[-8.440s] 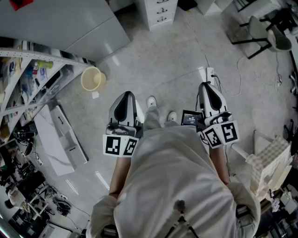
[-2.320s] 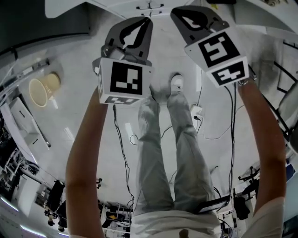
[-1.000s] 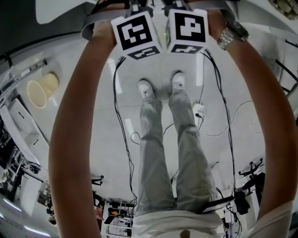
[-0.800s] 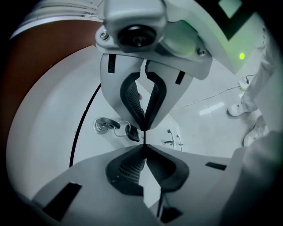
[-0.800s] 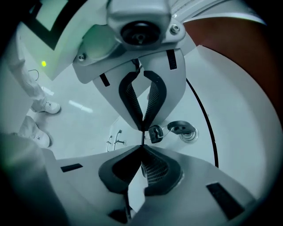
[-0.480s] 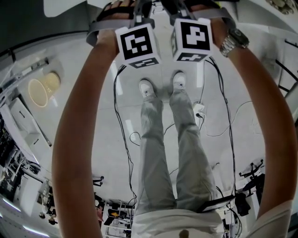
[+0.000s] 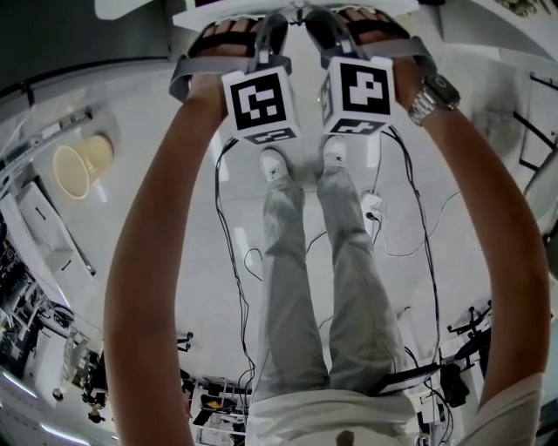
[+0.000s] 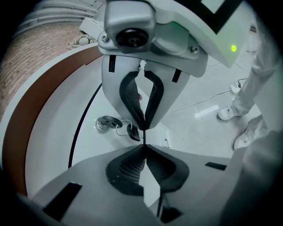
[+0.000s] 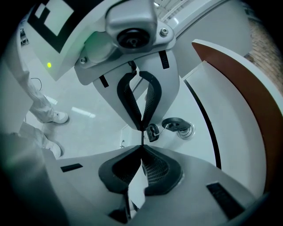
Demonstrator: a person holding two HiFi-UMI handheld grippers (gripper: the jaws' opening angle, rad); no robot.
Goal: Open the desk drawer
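Observation:
The white desk drawer (image 7: 296, 10) shows at the top edge of the head view. Its glossy front (image 8: 66, 145) mirrors each gripper in that gripper's own view. A key on a ring (image 8: 131, 131) hangs from the drawer's lock (image 8: 105, 123); the lock (image 9: 179, 126) also shows in the right gripper view. My left gripper (image 8: 143, 142) and right gripper (image 9: 142, 142) sit side by side at the drawer front. Each has its jaws closed, tips meeting on a thin dark edge of the drawer front. In the head view only their marker cubes (image 7: 259, 104) and the hands show.
A brown desk edge (image 8: 40, 101) curves above the drawer front. The person's legs and white shoes (image 7: 277, 165) stand right under the grippers. Cables and a power strip (image 7: 373, 207) lie on the pale floor, and a beige bin (image 7: 77, 165) stands at left.
Both grippers have come back toward the person together, lower in the head view, and more of the white drawer shows at the top edge. The feet have not moved.

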